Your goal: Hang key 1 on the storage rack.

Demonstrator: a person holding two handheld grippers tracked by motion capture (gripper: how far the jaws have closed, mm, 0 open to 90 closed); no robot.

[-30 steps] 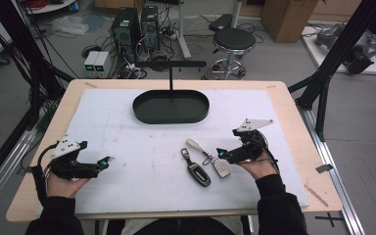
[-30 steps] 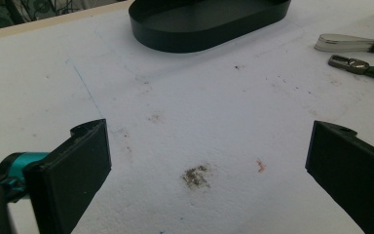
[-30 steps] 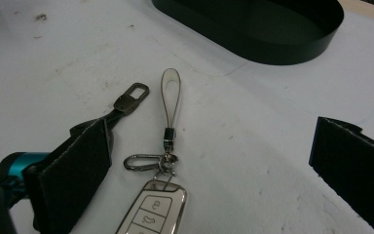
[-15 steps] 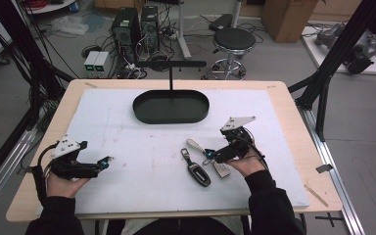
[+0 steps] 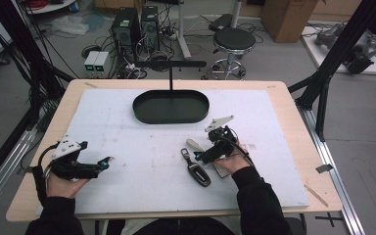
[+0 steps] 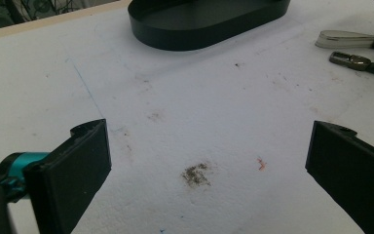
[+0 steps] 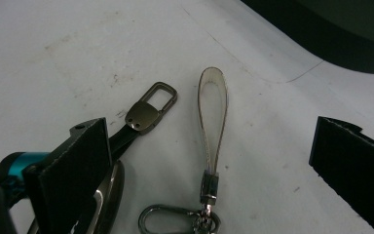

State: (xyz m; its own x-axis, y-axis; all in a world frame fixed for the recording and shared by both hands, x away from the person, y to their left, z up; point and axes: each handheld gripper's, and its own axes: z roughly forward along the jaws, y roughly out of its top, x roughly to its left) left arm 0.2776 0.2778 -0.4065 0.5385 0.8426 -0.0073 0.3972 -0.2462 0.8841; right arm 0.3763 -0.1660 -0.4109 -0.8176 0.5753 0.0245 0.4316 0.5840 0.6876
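Two key sets lie on the white mat (image 5: 127, 147). A black key fob (image 5: 198, 174) carries a metal clasp (image 7: 148, 112) on a dark strap. Beside it a pale strap loop (image 7: 213, 112) ends in a swivel hook (image 7: 177, 219). My right gripper (image 5: 200, 156) hovers low over them, open, with the pale loop between its jaws (image 7: 214, 146) and the fob behind the left jaw. Far to the left, my left gripper (image 5: 105, 163) rests open (image 6: 204, 151) above bare mat.
A black oval tray (image 5: 170, 106) sits at the back middle of the mat, with a thin black stand rising behind it. A second pale fob (image 5: 220, 169) lies partly under the right hand. Stains mark the mat (image 6: 195, 174).
The right gripper has moved left and forward, from beside the keys to right over them. The left gripper has stayed in place.
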